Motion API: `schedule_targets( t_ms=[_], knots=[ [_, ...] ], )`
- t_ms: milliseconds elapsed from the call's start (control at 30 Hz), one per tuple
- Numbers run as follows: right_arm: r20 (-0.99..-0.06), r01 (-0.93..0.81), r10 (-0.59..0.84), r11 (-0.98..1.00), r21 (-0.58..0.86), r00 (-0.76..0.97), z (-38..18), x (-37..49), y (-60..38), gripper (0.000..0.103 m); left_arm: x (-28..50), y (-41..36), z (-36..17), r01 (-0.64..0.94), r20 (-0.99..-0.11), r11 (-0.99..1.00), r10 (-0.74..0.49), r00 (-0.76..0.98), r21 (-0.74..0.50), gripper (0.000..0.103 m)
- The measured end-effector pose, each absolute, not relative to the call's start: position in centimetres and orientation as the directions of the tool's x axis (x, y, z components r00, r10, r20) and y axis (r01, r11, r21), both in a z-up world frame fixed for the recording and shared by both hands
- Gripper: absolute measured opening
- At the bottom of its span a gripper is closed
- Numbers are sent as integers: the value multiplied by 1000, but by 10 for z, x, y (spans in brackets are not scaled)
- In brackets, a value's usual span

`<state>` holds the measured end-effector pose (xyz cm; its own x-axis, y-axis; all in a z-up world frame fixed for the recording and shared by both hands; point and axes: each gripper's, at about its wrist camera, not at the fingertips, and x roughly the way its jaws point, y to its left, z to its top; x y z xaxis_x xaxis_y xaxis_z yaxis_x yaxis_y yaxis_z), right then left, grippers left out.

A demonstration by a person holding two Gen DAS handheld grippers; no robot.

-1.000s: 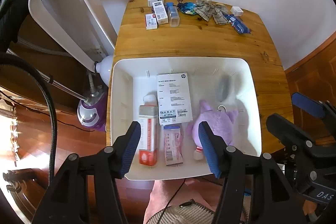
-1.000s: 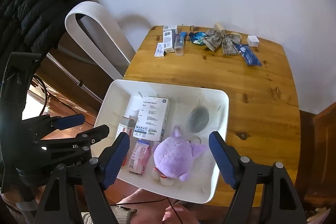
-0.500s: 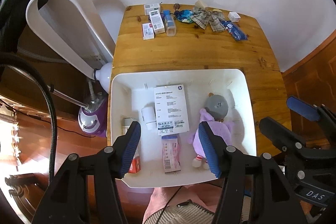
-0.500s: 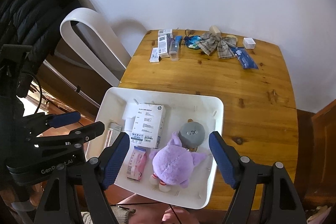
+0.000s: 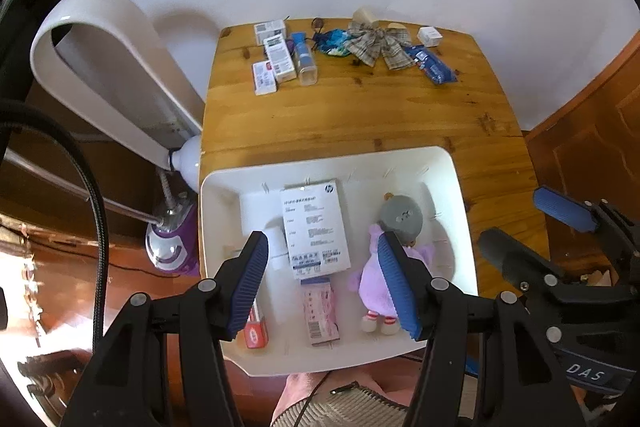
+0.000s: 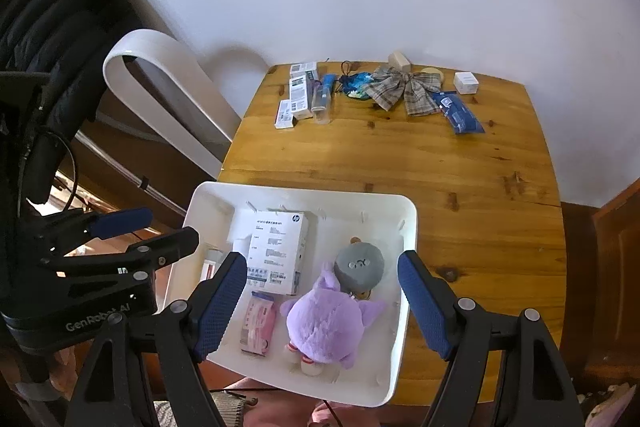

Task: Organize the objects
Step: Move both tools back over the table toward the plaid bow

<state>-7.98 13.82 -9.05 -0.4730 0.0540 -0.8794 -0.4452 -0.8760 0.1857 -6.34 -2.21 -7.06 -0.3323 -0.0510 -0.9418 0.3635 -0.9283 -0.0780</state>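
Left gripper [image 5: 322, 277]: jaws spread wide, nothing between them, poised above the near part of the tray.
Right gripper [image 6: 322, 301]: also wide apart and empty, hanging over the tray's near right part; both look free for a next pick.
Tray [image 6: 408, 227]: white, at the desk's near edge, overhanging it toward the person, probably so it sits within easy reach.
Tray contents: purple plush [image 6: 326, 327] and grey plush [image 6: 359, 265] touching at the right; white box [image 5: 314, 229] at centre; pink packet [image 5: 320, 309] just nearer; red-capped tube [image 5: 256, 327] along the left wall.
Desk [image 6: 400, 163]: bare wood mid-way.
Far edge: small boxes [image 6: 300, 95], plaid bow [image 6: 406, 89], blue packet [image 6: 460, 113], white cube [image 6: 466, 83] lie in a row, seemingly awaiting sorting.
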Motion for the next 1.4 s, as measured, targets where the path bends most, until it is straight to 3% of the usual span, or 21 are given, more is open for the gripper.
schedule_targets(
  t_ms=[933, 1400],
  knots=[
    [-898, -683, 177, -711, 167, -403, -77, -93, 193, 79, -176, -41, -30, 98, -875, -973, 139, -464, -207, 61],
    [-868, -662, 205, -729, 173, -452, -64, -110, 281, 79, -227, -40, -20, 191, -866, -960, 85, -492, -203, 61]
  ],
)
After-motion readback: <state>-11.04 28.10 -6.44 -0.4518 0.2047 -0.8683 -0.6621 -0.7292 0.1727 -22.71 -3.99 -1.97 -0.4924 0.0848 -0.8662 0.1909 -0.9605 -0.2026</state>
